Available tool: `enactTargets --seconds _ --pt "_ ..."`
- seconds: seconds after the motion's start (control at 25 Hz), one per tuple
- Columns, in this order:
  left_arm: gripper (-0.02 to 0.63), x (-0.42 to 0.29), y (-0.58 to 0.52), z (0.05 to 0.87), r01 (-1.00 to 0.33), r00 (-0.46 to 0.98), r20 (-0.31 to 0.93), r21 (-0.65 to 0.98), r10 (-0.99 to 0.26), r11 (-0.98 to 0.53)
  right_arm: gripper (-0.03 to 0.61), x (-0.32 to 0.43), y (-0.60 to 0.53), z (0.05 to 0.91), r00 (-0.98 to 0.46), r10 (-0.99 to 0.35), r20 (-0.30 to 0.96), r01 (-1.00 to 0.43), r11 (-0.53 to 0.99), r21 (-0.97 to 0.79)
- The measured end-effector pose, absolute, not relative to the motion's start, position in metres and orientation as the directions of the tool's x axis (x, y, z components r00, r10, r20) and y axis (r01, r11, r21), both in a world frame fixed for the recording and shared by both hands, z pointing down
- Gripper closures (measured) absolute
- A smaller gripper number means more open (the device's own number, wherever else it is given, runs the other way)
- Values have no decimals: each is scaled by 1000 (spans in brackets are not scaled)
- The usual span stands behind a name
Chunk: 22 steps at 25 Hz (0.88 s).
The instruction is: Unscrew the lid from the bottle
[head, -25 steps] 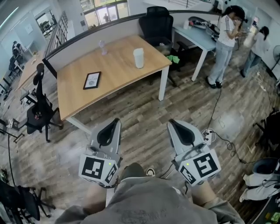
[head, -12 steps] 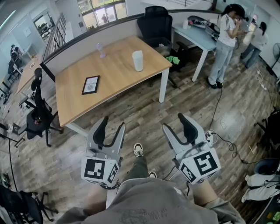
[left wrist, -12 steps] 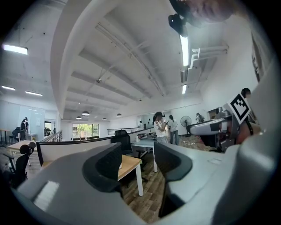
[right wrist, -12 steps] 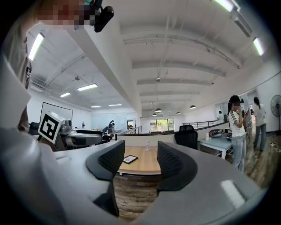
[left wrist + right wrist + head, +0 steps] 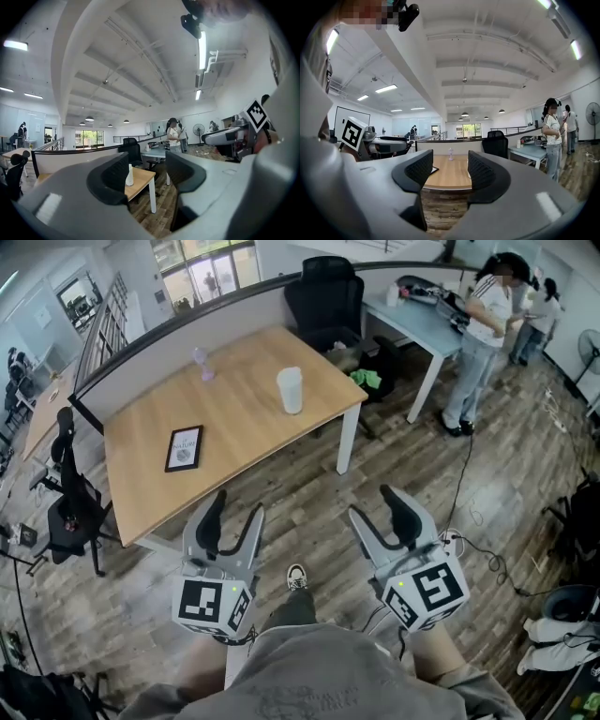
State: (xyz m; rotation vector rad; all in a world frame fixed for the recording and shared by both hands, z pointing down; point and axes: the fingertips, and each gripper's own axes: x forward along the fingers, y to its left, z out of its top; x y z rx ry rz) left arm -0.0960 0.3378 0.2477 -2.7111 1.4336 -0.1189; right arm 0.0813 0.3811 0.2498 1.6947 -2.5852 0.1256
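A tall white bottle (image 5: 290,390) stands upright near the right end of the wooden table (image 5: 234,427); it also shows in the left gripper view (image 5: 129,175). A small clear bottle-like thing (image 5: 202,364) stands near the table's far edge and shows in the right gripper view (image 5: 450,154). Both grippers hang over the floor, well short of the table. My left gripper (image 5: 238,504) has its jaws opening, with nothing between them. My right gripper (image 5: 373,502) is open and empty.
A black framed tablet (image 5: 184,448) lies on the table's left part. Black office chairs stand behind the table (image 5: 323,292) and at its left (image 5: 70,502). Two people (image 5: 483,334) stand by a light blue desk (image 5: 422,320) at the right. A cable (image 5: 469,521) runs across the wood floor.
Both grippers went from shut to open. The table has shifted a little left in the head view, and a shoe now shows between the grippers.
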Motion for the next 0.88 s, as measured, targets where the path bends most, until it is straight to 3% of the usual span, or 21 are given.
enactTargets --seconds 0.88 --pt "287 -117 105 280 -712 676 157 -113 -720 -693 348 44 144 284 -359 -891 278 -931 361 -43"
